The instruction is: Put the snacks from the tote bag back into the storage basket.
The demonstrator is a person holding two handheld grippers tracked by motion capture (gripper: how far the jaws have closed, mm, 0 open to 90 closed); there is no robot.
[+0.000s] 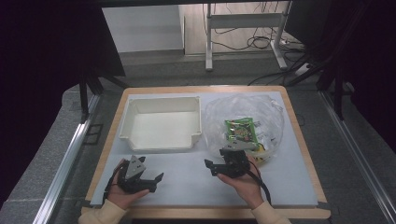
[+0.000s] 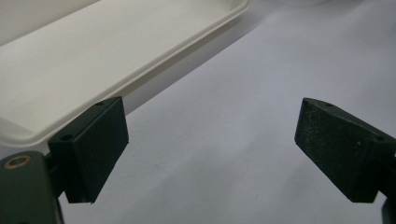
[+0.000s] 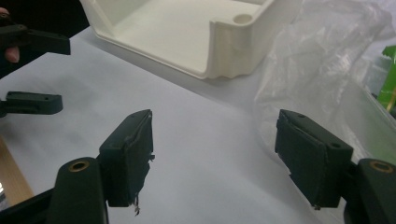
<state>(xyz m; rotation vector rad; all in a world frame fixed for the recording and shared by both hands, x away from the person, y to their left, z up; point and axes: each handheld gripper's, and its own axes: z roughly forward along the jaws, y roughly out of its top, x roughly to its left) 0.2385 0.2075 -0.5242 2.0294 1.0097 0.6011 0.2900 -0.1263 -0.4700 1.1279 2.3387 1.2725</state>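
Observation:
An empty white plastic tray (image 1: 161, 140) sits at the back left of the white mat, close ahead in the left gripper view (image 2: 93, 56) and farther off in the right gripper view (image 3: 233, 51). To its right lies a crumpled clear plastic bag (image 1: 266, 116) (image 3: 327, 60) holding green snack packets (image 1: 240, 129) (image 3: 388, 86). My left gripper (image 1: 156, 183) (image 2: 210, 135) is open over bare mat just in front of the tray. My right gripper (image 1: 208, 168) (image 3: 215, 154) is open too, empty, with the bag's near edge beside its right jaw. Across the mat, the left gripper (image 3: 46, 72) faces it.
The white mat (image 1: 187, 182) lies on a wooden table (image 1: 299, 130) with raised rails on both sides. A desk frame and cables (image 1: 252, 42) stand on the floor beyond the far edge. Bare mat lies between the two grippers.

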